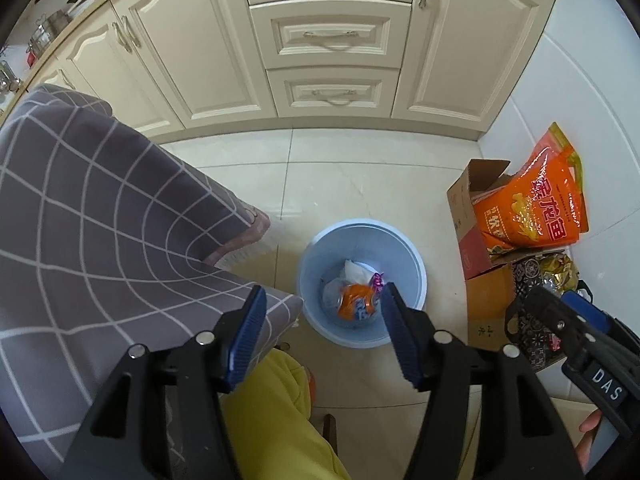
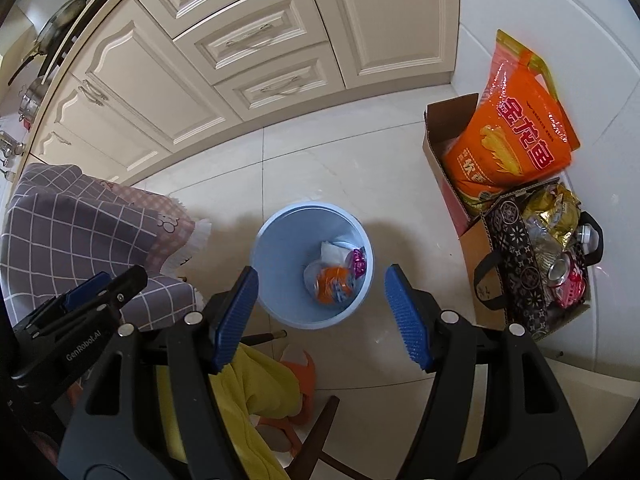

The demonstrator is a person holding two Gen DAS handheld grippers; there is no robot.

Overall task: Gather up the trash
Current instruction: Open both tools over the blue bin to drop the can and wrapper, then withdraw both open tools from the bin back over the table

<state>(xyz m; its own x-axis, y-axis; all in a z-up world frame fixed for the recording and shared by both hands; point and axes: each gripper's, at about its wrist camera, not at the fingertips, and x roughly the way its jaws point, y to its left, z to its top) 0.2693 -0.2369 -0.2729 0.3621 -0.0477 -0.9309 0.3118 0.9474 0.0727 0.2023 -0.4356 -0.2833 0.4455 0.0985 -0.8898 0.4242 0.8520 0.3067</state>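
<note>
both grippers over the bin, nothing held
left gripper [image 1: 320,336] and right gripper [image 2: 320,316] spread wide; trash [image 2: 334,276] lies inside blue bin [image 2: 272,248] on the floor.

Cream cabinets [image 1: 320,40], checked tablecloth [image 1: 100,220], seemingly rice-filled orange bag [image 2: 516,136].

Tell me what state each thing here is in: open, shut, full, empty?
Left gripper: open, holding nothing.
Right gripper: open, holding nothing.
Bin: upright on the floor, no lid, a few wrappers at the bottom.
Drawers: shut.
Box: flaps open, orange bag inside.
Patterned bag: open, stuffed with wrappers.
</note>
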